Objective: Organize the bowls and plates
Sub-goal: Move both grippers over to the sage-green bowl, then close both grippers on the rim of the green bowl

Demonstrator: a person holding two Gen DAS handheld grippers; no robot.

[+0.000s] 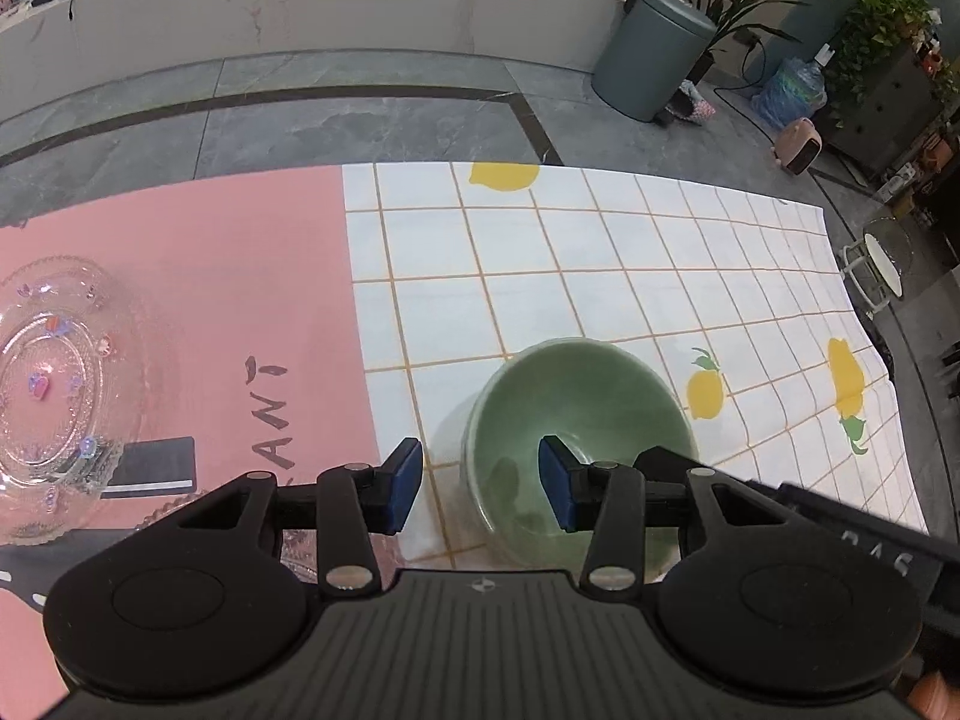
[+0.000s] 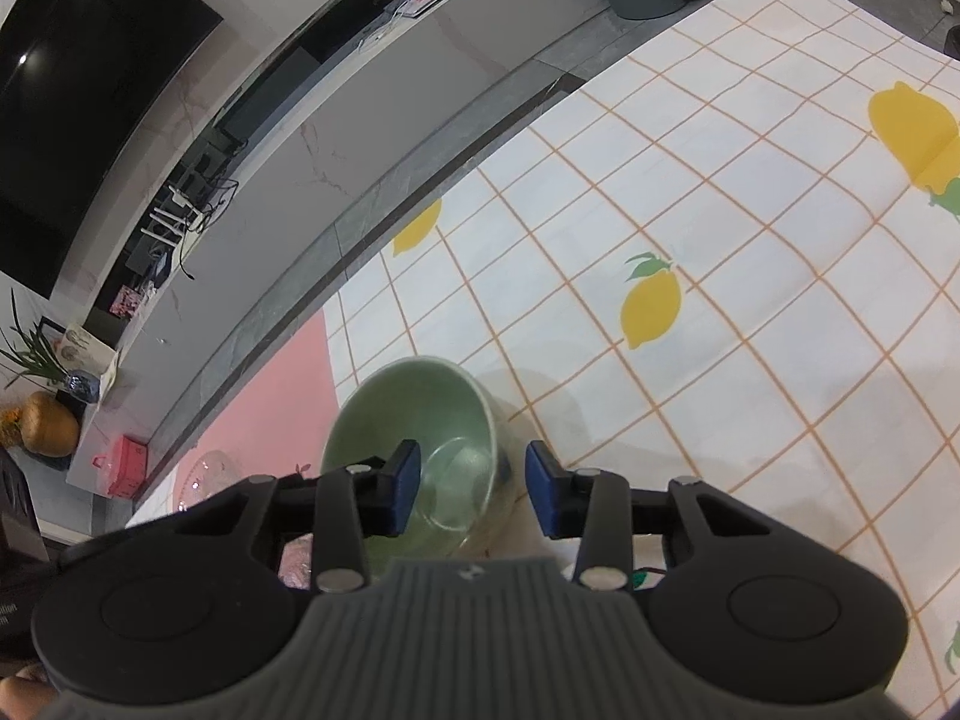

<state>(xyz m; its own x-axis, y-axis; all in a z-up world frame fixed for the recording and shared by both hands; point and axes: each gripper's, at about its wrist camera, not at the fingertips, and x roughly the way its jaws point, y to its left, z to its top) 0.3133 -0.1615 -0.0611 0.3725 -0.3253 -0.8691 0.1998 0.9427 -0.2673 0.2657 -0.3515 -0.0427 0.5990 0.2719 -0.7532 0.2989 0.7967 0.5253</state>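
A green ceramic bowl stands upright on the lemon-print checked cloth. My left gripper is open; its fingers straddle the bowl's near left rim, one pad outside, one inside. In the right wrist view the same bowl holds a clear glass bowl nested inside. My right gripper is open and straddles the bowl's right rim. A clear glass plate with coloured dots lies on the pink mat at the left.
A black notebook lies beside the glass plate. Beyond the cloth are grey floor tiles, a grey bin, potted plants and a white stool. A long marble ledge runs behind.
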